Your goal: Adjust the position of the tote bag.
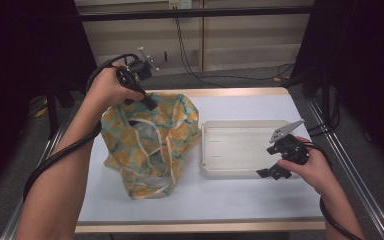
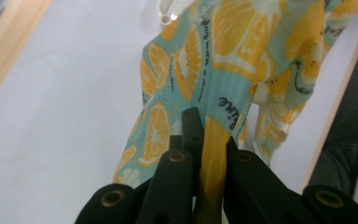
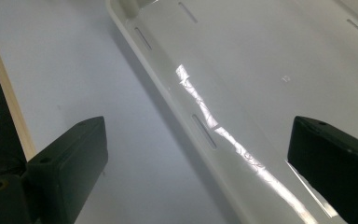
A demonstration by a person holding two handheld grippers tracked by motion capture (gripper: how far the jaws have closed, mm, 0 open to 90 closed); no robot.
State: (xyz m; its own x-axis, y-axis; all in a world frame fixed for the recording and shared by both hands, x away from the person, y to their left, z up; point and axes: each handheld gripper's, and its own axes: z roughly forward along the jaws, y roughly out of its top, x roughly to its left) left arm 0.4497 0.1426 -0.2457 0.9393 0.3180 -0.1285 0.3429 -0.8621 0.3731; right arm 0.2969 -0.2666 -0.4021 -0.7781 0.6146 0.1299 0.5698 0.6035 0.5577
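- High view: a soft bag (image 1: 150, 145) with orange slices printed on it sits on the left part of the white table (image 1: 240, 200). The left gripper (image 1: 147, 101) comes down on the far top edge of the bag and pinches the cloth there.
- High view: a pale tray (image 1: 215, 172) lies flat on the right part of the table, just beside the bag. Nothing is in the tray. The right gripper (image 1: 269, 172) hangs at the near right corner of the tray, and its jaws look spread apart.
- Left gripper view: the two black jaws are squeezed close together, with a fold of the bag (image 2: 223, 60) between them. The cloth hangs down from the jaws toward the table (image 2: 65, 93). So the left tongs are holding the bag.
- Right gripper view: the jaws of the right gripper (image 3: 196, 154) stand wide, with one on each side of the tray's long rim. They hold nothing. The tray (image 3: 270, 70) is shiny and bare inside.
- The step: I think the bag has just been grabbed at its top edge, so it can be lifted or pulled open.
- Next move: the left hand should lift gently so the cloth does not slip out. The right tongs are free, so they could come over and take the other side of the bag's mouth, or hold the tray still.
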